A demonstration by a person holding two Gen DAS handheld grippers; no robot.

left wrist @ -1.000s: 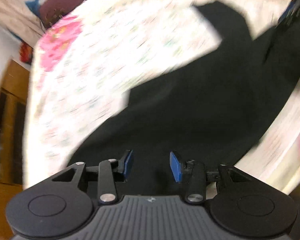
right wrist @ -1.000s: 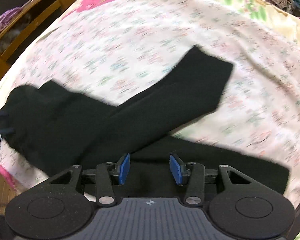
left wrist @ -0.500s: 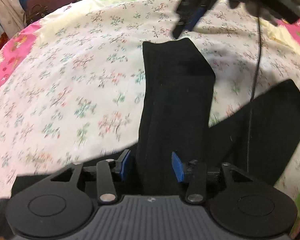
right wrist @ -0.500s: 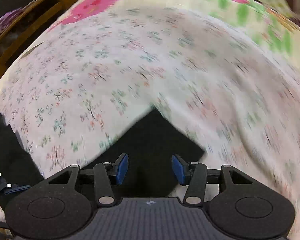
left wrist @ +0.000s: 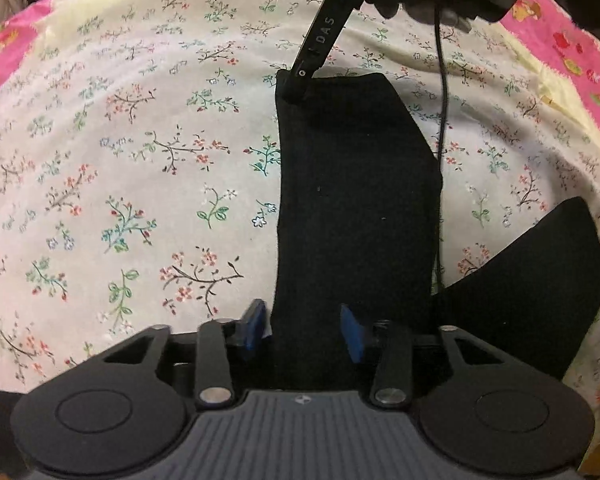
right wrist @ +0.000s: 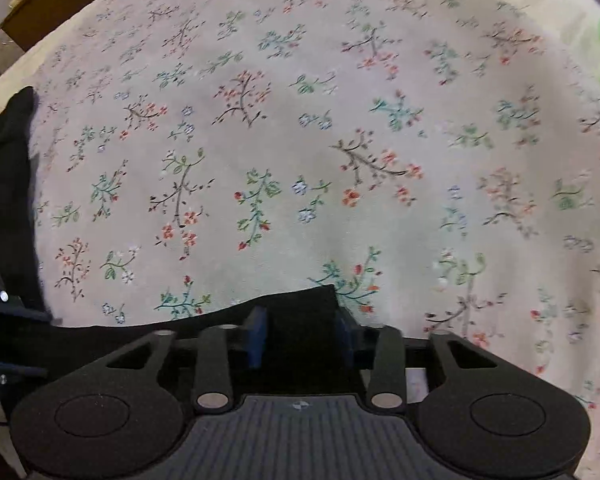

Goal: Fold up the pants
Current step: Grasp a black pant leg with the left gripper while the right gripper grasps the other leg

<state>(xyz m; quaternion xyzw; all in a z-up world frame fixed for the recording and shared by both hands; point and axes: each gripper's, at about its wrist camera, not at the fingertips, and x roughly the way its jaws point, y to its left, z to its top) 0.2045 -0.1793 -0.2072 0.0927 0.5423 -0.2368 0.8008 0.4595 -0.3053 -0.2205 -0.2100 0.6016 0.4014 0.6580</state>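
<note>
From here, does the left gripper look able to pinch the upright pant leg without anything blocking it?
Probably yes: the left gripper already straddles the pant leg, jaws just closing, nothing between pads and cloth.

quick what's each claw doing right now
left claw: open, just been closing, black pants leg between pads
right claw: just been closing, now shut on the black pants at the cuff

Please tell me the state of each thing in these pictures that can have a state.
black pants, unfolded, lying flat on the sheet, legs spread apart
left gripper, jaws open but just closing, one leg's edge between them
right gripper, jaws just closing, pinching that leg's hem corner
floral bedsheet, spread out, mostly smooth
</note>
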